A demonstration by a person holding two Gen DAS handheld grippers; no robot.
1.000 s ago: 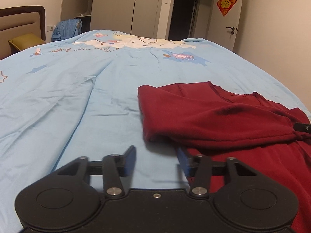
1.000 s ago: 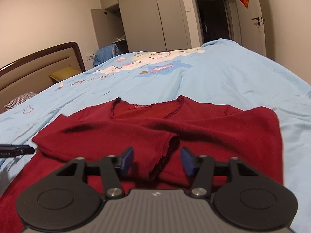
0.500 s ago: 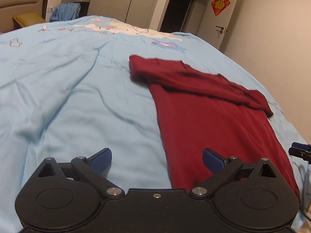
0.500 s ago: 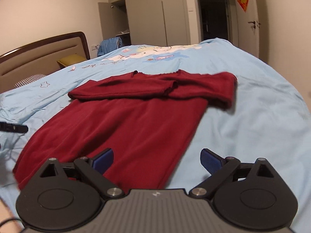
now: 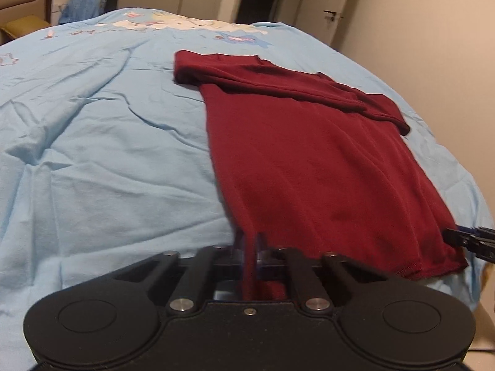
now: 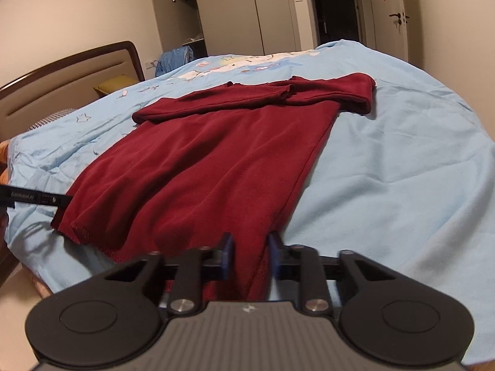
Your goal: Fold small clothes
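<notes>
I see the dark red shirt (image 5: 312, 154) lying flat on the light blue bedspread (image 5: 102, 142), body spread towards me, both sleeves folded across the chest at the far end. In the left wrist view the garment fills the area from 12 o'clock round to 4 o'clock; the bare bedspread takes the 9 to 11 o'clock side.

My left gripper (image 5: 250, 252) is at the near left corner of the hem. Its jaws are pressed together on a fold of the red cloth, which rises between them at 6 o'clock in that view. The picture is somewhat blurred there, but the fabric is plainly pinched.

My right gripper (image 6: 250, 255) is at the near right corner of the hem. Its blue pads (image 6: 227, 253) stand close on either side of a bunched strip of the same cloth, which fills the gap between them; I judge it gripped.

Each gripper shows in the other's view as a black tip at the far hem corner: at 3 o'clock in the left view, at 9 o'clock in the right.

Beyond the bed, a headboard (image 6: 62, 77) stands at 10 o'clock, a wardrobe (image 6: 241, 12) at 12 o'clock, and a door (image 6: 389, 15) at 1 o'clock in the right wrist view.
</notes>
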